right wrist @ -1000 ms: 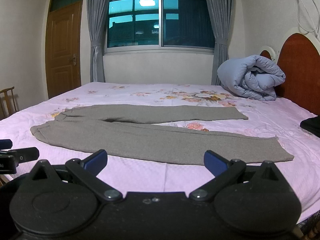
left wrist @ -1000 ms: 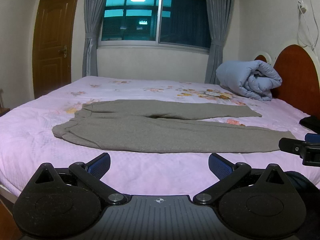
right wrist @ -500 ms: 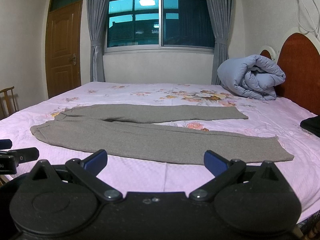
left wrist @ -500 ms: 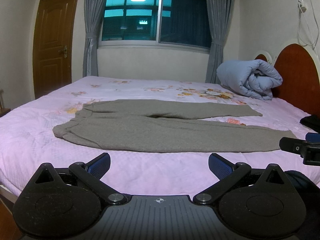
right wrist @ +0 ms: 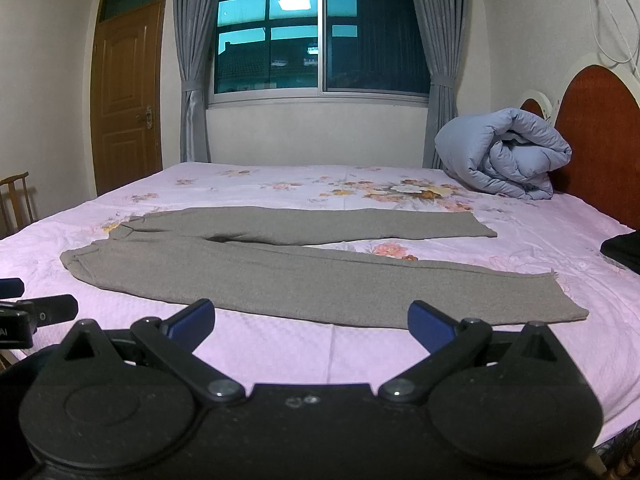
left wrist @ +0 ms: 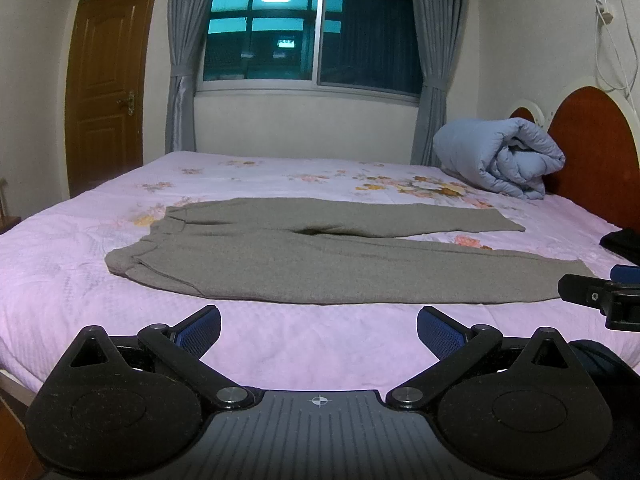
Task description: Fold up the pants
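No change is visible over the last second: the pants [left wrist: 320,256] lie flat and unfolded on the bed [left wrist: 280,344]. The left gripper [left wrist: 319,326] and right gripper [right wrist: 311,320] remain spread wide, empty, short of the near leg. Folding has not started.

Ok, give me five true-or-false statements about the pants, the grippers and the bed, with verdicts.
1. The grey pants lie spread flat on the pink bedsheet. True.
2. The left gripper is shut on the waistband. False: it is open, short of the pants, holding nothing.
3. The pant legs point toward the headboard. True.
4. The right gripper is open. True.
5. The rolled blue duvet sits on top of the pants. False: it lies apart from them, by the headboard.
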Available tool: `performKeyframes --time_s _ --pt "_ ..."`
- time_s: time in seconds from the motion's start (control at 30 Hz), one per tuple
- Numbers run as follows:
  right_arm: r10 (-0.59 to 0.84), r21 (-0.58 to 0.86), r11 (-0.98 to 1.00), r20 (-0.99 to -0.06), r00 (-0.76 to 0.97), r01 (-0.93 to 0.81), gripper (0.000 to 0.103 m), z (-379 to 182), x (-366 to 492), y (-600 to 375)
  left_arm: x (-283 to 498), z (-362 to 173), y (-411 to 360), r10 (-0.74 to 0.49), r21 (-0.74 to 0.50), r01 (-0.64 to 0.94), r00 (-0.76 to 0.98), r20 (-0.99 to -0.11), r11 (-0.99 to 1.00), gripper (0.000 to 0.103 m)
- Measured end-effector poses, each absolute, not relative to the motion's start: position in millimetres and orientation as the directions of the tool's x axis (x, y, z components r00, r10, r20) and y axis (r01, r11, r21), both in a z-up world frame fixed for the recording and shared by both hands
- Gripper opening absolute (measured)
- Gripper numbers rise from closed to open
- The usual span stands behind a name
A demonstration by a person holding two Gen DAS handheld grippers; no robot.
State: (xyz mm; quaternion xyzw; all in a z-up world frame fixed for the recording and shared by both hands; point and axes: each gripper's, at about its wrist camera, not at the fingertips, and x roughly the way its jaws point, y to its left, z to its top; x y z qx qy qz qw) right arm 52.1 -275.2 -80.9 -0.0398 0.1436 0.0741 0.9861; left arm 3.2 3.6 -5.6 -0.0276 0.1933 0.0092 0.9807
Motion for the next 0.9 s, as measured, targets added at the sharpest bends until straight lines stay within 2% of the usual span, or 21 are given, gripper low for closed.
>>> performKeyframes --time_s 0.9 --pt "0.133 -0.058 0.986 -0.291 0.947 -0.157 0.097 -82.0 52.4 -274.2 4.5 -6.9 5.3 0.009 -0.048 -0.029 0.924 -0.381 0.998 0.103"
